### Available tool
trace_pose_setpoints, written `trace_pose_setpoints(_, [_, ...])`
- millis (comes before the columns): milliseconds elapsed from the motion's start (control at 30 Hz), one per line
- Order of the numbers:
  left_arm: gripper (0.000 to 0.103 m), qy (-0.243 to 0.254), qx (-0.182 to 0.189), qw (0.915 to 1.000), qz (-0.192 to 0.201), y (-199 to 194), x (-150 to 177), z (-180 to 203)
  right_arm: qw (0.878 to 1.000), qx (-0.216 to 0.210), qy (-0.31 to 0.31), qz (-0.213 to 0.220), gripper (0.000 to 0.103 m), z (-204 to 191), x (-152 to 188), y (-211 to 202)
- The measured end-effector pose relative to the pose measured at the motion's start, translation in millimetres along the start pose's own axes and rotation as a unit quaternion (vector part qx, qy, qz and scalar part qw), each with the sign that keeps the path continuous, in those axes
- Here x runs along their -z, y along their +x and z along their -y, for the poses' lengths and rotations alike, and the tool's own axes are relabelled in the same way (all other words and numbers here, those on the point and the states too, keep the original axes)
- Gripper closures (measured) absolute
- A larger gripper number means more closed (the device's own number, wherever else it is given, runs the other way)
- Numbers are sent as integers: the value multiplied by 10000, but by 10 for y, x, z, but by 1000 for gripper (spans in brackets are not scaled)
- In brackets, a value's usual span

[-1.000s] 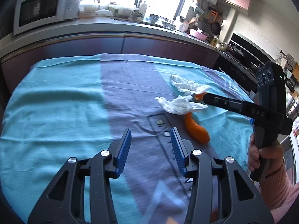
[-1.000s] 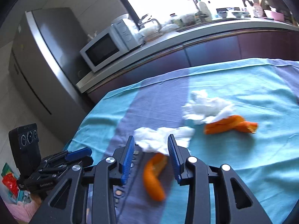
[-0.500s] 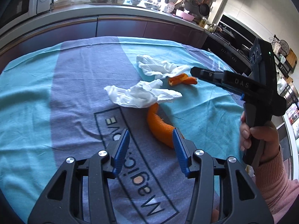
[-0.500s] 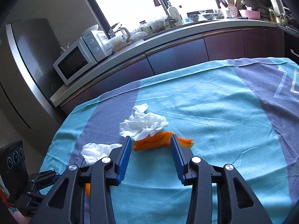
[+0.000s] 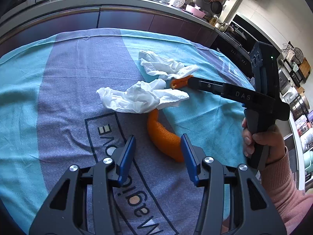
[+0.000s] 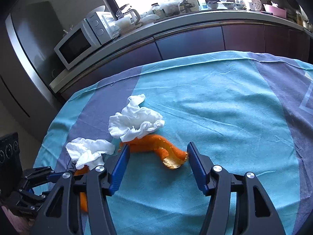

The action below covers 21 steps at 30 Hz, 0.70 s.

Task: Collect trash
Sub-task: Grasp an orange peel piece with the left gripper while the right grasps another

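Observation:
Two orange peels and two crumpled white tissues lie on the teal and purple tablecloth [image 5: 49, 90]. My left gripper [image 5: 157, 146] is open, and the curved peel [image 5: 162, 135] lies between its blue pads, close to the right one. A tissue [image 5: 140, 98] covers that peel's far end. My right gripper [image 6: 158, 153] is open and straddles the torn peel [image 6: 154, 146]; whether its pads touch the peel cannot be told. The second tissue [image 6: 135, 121] rests on that peel's far end. In the left wrist view a hand [image 5: 260, 143] holds the right gripper [image 5: 192, 82].
A kitchen counter [image 6: 176, 25] runs behind the table, with a microwave [image 6: 82, 43] and a kettle [image 6: 131, 17] on it. A steel fridge [image 6: 27, 45] stands at its left. The cloth's far edge [image 6: 195, 58] hangs close to the dark cabinets.
Both grippers came down closer to the trash. The left swung right onto the curved peel. The right swung from the curved peel to the torn one, and its jaws widened.

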<state>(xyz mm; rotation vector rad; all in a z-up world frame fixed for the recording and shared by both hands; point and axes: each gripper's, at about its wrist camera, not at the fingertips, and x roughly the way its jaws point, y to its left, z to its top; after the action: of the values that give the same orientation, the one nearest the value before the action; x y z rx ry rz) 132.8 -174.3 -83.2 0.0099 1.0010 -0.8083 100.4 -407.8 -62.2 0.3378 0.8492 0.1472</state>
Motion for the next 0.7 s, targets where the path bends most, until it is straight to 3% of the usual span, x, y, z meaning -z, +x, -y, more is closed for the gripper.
trace_pose_setpoints(33, [56, 7, 7, 10000, -5, 0, -5, 3, 10000, -15, -47, -12, 67, -25, 12, -8])
trace_pose_setpoints(133, [56, 1, 66, 10000, -29, 8, -10, 2, 9998, -55, -163, -106, 82, -93, 72, -11])
trace_pose_setpoints(300, [60, -21, 128, 9999, -62, 29, -23, 1, 9989, -47, -460, -89, 88, -267, 168, -89])
trace_pose_setpoints(467, [74, -64, 278, 9995, -95, 16, -26, 7, 9980, -227, -544, -235, 88, -390, 313, -135])
trace_pose_setpoints(567, [74, -18, 260, 9996, -108, 16, -18, 30, 9981, -231, -522, -214, 79, -404, 363, -150])
trace_pose_setpoints(600, [68, -28, 245, 9996, -107, 17, -16, 31, 9981, -220, -547, -202, 74, -422, 370, -149])
trace_pose_setpoints(700, [63, -81, 221, 9997, -115, 39, -9, 14, 9977, -209, -607, -219, 72, -465, 362, -118])
